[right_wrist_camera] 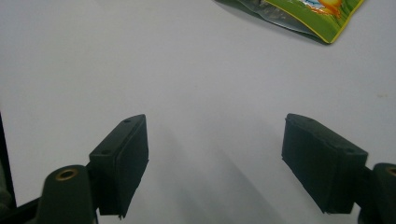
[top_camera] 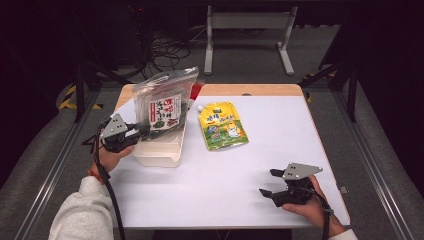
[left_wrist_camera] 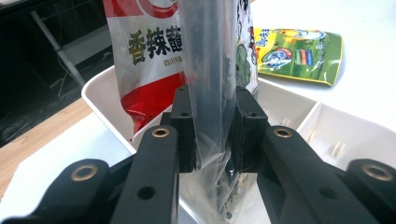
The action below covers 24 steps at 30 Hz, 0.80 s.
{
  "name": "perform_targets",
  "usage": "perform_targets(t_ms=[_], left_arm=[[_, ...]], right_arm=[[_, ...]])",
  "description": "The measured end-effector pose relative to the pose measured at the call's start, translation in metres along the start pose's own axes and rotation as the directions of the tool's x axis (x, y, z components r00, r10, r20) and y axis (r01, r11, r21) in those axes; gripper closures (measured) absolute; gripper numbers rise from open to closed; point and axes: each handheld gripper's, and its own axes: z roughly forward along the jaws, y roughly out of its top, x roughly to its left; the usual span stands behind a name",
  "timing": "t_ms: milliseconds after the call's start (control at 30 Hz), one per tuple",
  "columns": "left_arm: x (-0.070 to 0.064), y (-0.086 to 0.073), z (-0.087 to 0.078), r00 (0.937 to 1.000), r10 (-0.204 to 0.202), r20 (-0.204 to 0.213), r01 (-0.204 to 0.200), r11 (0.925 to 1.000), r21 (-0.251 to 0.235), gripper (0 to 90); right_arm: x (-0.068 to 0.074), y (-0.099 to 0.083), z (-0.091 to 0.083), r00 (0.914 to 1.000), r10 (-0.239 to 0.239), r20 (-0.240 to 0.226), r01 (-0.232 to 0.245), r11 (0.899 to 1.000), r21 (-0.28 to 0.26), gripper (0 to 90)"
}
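Between the pads of the left gripper (left_wrist_camera: pixel 212 135): the clear edge of a snack bag (top_camera: pixel 162 107), clamped flat, jaws shut on the plastic. Bag stands upright, its bottom down inside a white bin (top_camera: pixel 167 150); red-and-white label with dark contents showing through. From the left gripper view the bag's clear seam rises straight up from the pads, the bin's wall and a divider lie just beyond and below them.

Step in hand, as I judge it: setting the bag into the bin, or standing it there. Next move calls for letting go only once the bag's base sits settled, else it may tip over the bin's rim.

Left hand (top_camera: pixel 112 152) holds its gripper level, pointing right toward the bag from the bin's near-left corner.

Yellow-green pouch (top_camera: pixel 222 125) lies flat on the white table (top_camera: pixel 280 130), just beyond the bin, well ahead of the right gripper (top_camera: pixel 270 182). That one rests low at the near edge, jaws wide apart, nothing between them, pointing left.
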Motion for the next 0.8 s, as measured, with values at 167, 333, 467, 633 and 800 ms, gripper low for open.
perform_targets(t_ms=[167, 333, 467, 633, 800], left_arm=[[-0.0011, -0.0017, -0.0008, 0.9999, -0.009, 0.007, 0.009, 1.0000, -0.003, 75.0], [0.0009, -0.0048, -0.0008, 0.9988, -0.043, 0.022, 0.044, 0.9989, -0.016, 74.9], [0.0015, -0.0088, -0.0001, 0.9974, -0.070, 0.018, 0.070, 0.9974, -0.017, 74.5], [-0.0013, -0.0052, -0.0002, 0.9982, -0.060, 0.004, 0.060, 0.9982, -0.001, 73.9], [-0.0041, -0.0016, -0.0017, 0.9981, -0.058, -0.022, 0.057, 0.9983, -0.009, 66.7]], right_arm=[[0.0002, 0.0001, 0.0000, 1.0000, -0.003, 0.007, 0.003, 1.000, 0.004, 22.4], [-0.0005, 0.0006, -0.0008, 0.9998, -0.001, 0.022, 0.001, 1.000, 0.002, 22.4], [-0.0009, 0.0009, -0.0009, 0.9996, 0.001, 0.027, -0.001, 1.000, 0.002, 22.4], [-0.0012, 0.0010, -0.0008, 0.9997, 0.005, 0.026, -0.005, 1.000, -0.001, 22.4], [-0.0027, 0.0025, -0.0007, 0.9994, 0.013, 0.033, -0.012, 1.000, -0.010, 22.4]])
